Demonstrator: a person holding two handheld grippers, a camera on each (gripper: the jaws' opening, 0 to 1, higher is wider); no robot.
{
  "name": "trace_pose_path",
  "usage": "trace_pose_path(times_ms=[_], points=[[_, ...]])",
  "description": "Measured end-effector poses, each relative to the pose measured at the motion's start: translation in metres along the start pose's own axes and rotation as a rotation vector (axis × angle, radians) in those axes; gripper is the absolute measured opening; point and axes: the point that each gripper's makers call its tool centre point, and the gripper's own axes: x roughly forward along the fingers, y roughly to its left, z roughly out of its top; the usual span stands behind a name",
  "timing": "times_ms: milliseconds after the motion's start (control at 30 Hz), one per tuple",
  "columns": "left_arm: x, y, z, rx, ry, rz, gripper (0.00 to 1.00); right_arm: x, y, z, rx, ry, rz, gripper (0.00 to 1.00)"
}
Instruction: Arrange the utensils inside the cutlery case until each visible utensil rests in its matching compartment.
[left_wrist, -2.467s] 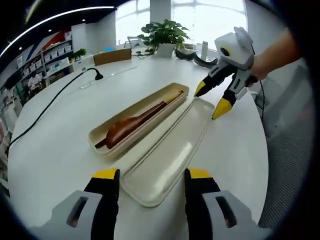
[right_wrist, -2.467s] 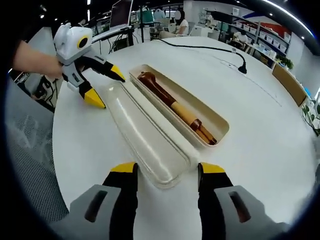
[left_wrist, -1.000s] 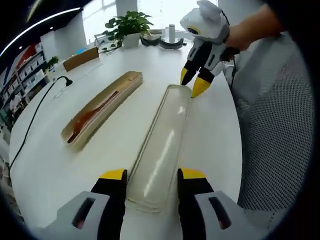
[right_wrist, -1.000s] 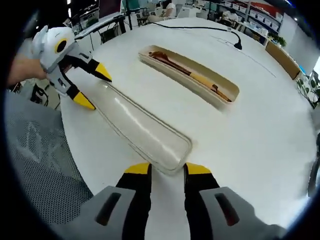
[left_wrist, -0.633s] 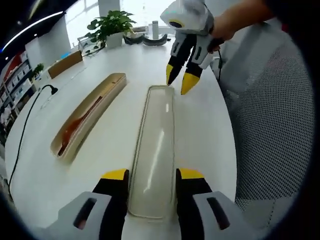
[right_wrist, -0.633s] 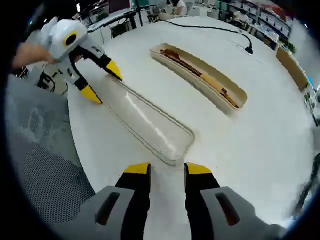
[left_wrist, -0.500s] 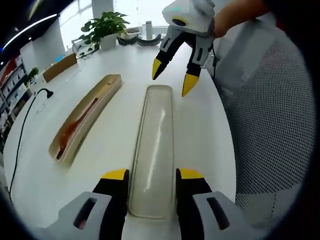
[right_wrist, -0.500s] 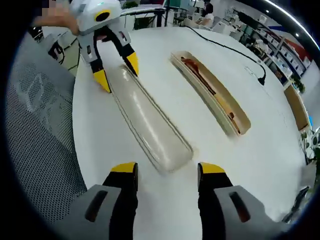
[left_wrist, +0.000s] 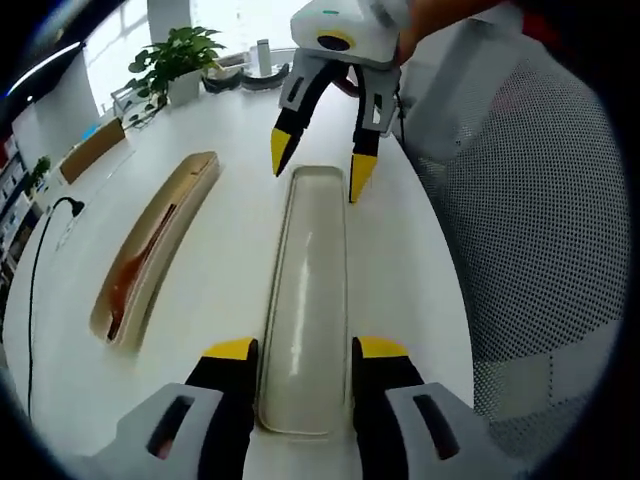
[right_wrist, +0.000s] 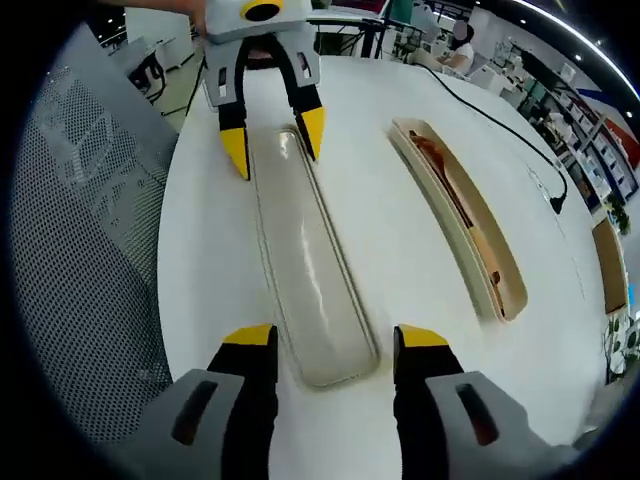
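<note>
A long translucent lid (left_wrist: 305, 290) (right_wrist: 305, 270) lies flat on the white table, apart from the beige case base (left_wrist: 200, 180) (right_wrist: 515, 290). The base holds a brown wooden spoon (left_wrist: 128, 280) (right_wrist: 432, 155) and a pale-handled utensil beside it. My left gripper (left_wrist: 305, 350) (right_wrist: 273, 140) is shut on one end of the lid, a jaw against each long side. My right gripper (right_wrist: 335, 340) (left_wrist: 320, 165) stands open astride the lid's other end, with a gap on both sides.
A grey mesh chair (left_wrist: 520, 250) (right_wrist: 90, 200) stands close to the table's edge beside the lid. A black power cable (left_wrist: 40, 240) (right_wrist: 500, 110) runs across the table beyond the case. A potted plant (left_wrist: 175, 55) stands at the far side.
The lid has been slid away from the case base and turned. My left jaws closed on its end. My right jaws had closed on the other end and have since opened.
</note>
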Motion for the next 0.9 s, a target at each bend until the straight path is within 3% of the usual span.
trace_pose_path(times_ms=[167, 300, 367, 600, 633, 733, 767, 833, 900], points=[[0.000, 0.001, 0.001, 0.001, -0.002, 0.000, 0.38, 0.004, 0.002, -0.003, 0.108, 0.007, 0.082, 0.38], [0.002, 0.001, 0.003, -0.008, 0.021, 0.003, 0.39, 0.005, 0.000, -0.001, 0.082, 0.036, 0.105, 0.38], [0.002, 0.001, 0.003, -0.005, 0.022, 0.004, 0.39, 0.004, 0.000, -0.001, 0.109, 0.043, 0.134, 0.38], [0.002, 0.002, 0.001, -0.070, 0.028, 0.006, 0.38, -0.006, 0.011, 0.005, 0.380, -0.025, 0.331, 0.39], [0.002, 0.002, 0.002, -0.059, 0.022, 0.006, 0.38, -0.006, 0.010, 0.004, 0.390, -0.029, 0.327, 0.39], [0.002, 0.002, 0.002, -0.060, 0.021, -0.005, 0.37, -0.006, 0.015, 0.006, 0.310, -0.069, 0.301, 0.38], [0.002, 0.001, 0.001, -0.042, 0.025, -0.016, 0.37, -0.008, 0.025, 0.002, 0.272, -0.053, 0.307, 0.40], [0.002, 0.001, 0.001, -0.036, 0.030, -0.025, 0.37, -0.007, 0.030, 0.004, 0.127, -0.084, 0.271, 0.48], [0.001, 0.000, 0.001, -0.020, 0.039, -0.042, 0.37, -0.008, 0.040, -0.004, 0.075, -0.067, 0.239, 0.50]])
